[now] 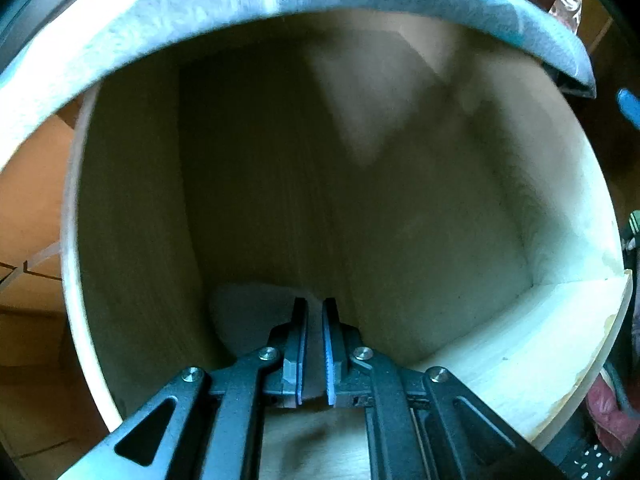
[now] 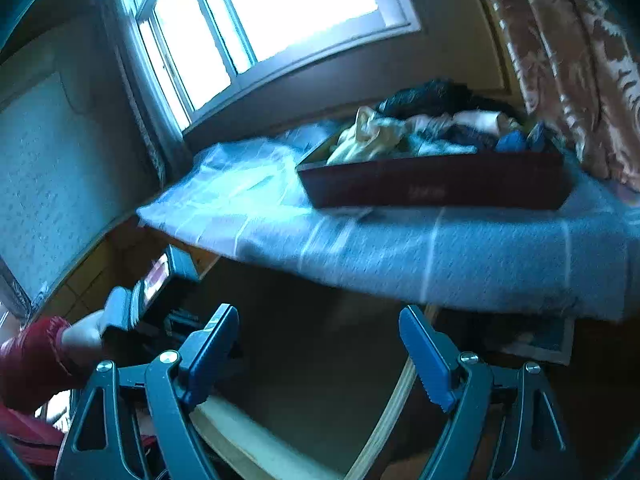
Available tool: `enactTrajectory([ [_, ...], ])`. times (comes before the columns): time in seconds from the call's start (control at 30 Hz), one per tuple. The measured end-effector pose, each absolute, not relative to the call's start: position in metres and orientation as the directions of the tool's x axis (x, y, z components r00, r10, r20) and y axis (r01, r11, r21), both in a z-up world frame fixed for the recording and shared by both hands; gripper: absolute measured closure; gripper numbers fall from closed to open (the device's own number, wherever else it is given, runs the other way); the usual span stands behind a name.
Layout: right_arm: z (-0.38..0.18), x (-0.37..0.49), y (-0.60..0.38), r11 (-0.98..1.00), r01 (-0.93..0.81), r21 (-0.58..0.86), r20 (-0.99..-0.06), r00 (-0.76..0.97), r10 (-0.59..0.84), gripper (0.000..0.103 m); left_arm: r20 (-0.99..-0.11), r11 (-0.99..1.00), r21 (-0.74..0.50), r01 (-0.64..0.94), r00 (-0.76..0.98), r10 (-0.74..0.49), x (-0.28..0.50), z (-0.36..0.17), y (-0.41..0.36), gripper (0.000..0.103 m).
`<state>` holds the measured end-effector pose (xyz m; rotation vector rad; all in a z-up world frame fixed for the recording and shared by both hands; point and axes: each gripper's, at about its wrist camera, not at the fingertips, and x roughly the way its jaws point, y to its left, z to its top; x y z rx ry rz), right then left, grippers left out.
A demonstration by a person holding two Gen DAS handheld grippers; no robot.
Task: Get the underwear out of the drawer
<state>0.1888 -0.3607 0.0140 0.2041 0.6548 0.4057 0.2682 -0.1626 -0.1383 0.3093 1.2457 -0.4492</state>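
In the left wrist view I look steeply down into a pale wooden drawer [image 1: 520, 344]. A grey piece of underwear [image 1: 248, 312] lies in its near left corner. My left gripper [image 1: 315, 304] is shut on a fold of it, with cloth showing between the blue pads. The rest of the drawer floor looks bare. In the right wrist view my right gripper [image 2: 318, 314] hangs open above the same drawer [image 2: 394, 404], with nothing between its fingers. A gloved hand in a red sleeve [image 2: 82, 334] holds the left gripper at the lower left.
A blue-grey blanket [image 2: 400, 248] covers the surface above the drawer and overhangs it [image 1: 160, 20]. On it stands a dark red tray [image 2: 436, 188] heaped with clothes [image 2: 400, 132]. A patterned curtain [image 2: 568, 60] hangs at the right, and a bright window is behind.
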Motion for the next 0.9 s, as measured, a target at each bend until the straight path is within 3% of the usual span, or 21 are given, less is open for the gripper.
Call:
enactTrajectory([
  [0.27,0.000,0.190,-0.348,0.962,-0.196,0.191,-0.633,0.724,0.274,0.020,-0.918,0.880,-0.041,0.473,0.329,-0.220,0.249,-0.116,-0.152,0.097],
  [0.47,-0.005,0.191,-0.336,0.950,-0.223,0.218,-0.629,0.712,0.312,0.020,-0.912,0.889,-0.087,0.450,0.322,-0.253,0.241,-0.109,-0.138,0.097],
  [0.57,-0.009,0.194,-0.331,0.942,-0.234,0.241,-0.633,0.698,0.335,0.020,-0.929,0.886,-0.044,0.462,0.307,-0.207,0.247,-0.114,-0.141,0.097],
  [0.6,-0.010,0.196,-0.330,0.942,-0.235,0.240,-0.637,0.694,0.335,0.020,-0.942,0.884,-0.042,0.466,0.278,-0.191,0.251,-0.117,-0.144,0.095],
  [0.67,-0.010,0.198,-0.326,0.943,-0.244,0.228,-0.642,0.690,0.334,0.020,-0.959,0.883,-0.028,0.468,0.237,-0.156,0.259,-0.119,-0.151,0.076],
  [0.73,-0.009,0.199,-0.322,0.941,-0.255,0.223,-0.643,0.687,0.339,0.020,-0.972,0.873,0.000,0.488,0.204,-0.113,0.265,-0.120,-0.160,0.066],
  [0.9,-0.011,0.205,-0.320,0.937,-0.256,0.237,-0.647,0.678,0.349,0.020,-0.996,0.857,0.051,0.512,0.086,0.008,0.281,-0.141,-0.174,0.062],
])
